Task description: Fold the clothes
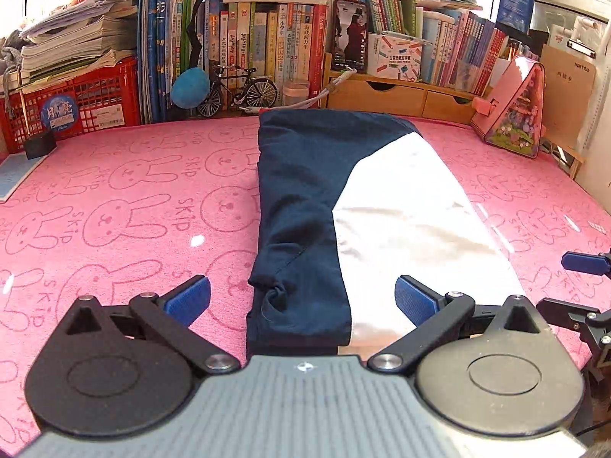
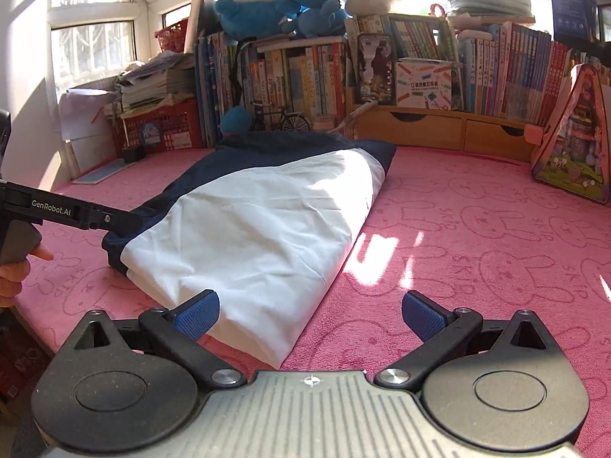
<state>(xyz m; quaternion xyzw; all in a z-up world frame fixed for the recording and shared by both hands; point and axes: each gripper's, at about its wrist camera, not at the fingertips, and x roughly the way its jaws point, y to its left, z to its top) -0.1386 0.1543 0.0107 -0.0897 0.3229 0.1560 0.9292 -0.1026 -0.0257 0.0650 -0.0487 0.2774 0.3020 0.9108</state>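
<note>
On the pink mat [image 1: 114,175], printed with rabbits and the word SKIP, the garment [image 1: 305,198] lies folded into a long strip that runs away from me toward the books. It is navy on its left part and white on its right, with the white panel widening toward the near end. A small bunched cuff or seam shows in the navy cloth close to my left gripper.

My left gripper [image 1: 301,299] sits at the near end of the strip, its blue pads spread wide to either side of the cloth. The fingers [image 1: 189,299] are released and grasp nothing; whether the pads touch the fabric I cannot tell. From the right wrist view I see this same tool reach in from the left edge, its tip at the navy corner, with part of a hand [image 2: 15,271] on the handle.

My right gripper [image 2: 311,315] is at the near right corner of the garment [image 2: 259,229]. Its fingers are also released and hold nothing; the left pad [image 2: 196,316] overlaps the white cloth in view, while the right pad is over bare mat [image 2: 477,229]. A patch of sunlight falls on the mat just beside the white edge.

Behind the garment stand a row of books [image 1: 267,42], a phone [image 1: 349,34] propped upright, a toy bicycle [image 1: 242,91], a red crate [image 1: 76,103] stacked with papers, wooden drawers [image 1: 401,95], and blue plush toys [image 2: 275,4] on top.
</note>
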